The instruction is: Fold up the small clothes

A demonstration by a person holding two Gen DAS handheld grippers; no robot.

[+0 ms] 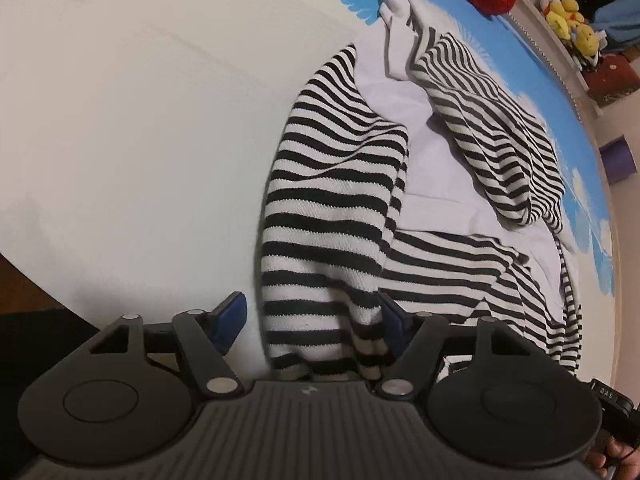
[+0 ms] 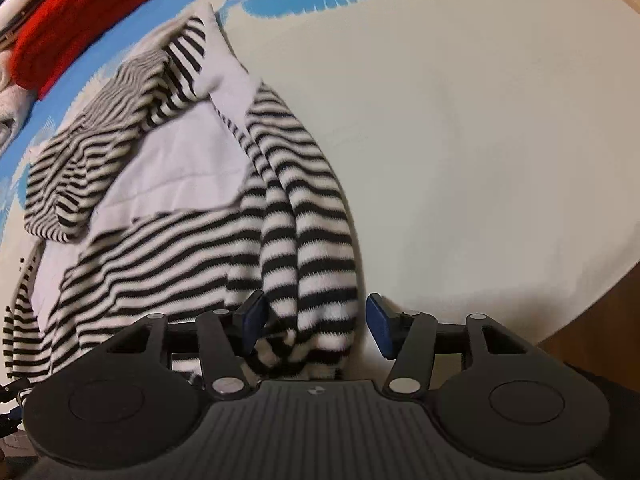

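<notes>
Striped top [image 1: 332, 208] lies on table [image 1: 120, 120] near its edge. Left gripper [image 1: 310, 322] and right gripper [image 2: 316, 322] both wide, straddling fabric, pads not pressing.

Striped garments: I count 1, a black-and-white striped top [image 1: 332, 216] with a white panel.
Grippers: I see 2, the left gripper [image 1: 310, 322] and the right gripper [image 2: 316, 322].
Blue pads [image 2: 378, 326]: 2 on each gripper, 4 in all.
Red cushions [image 2: 80, 16]: 1.
Yellow plush toys [image 1: 570, 20]: about 3, too small for me to be sure.
</notes>
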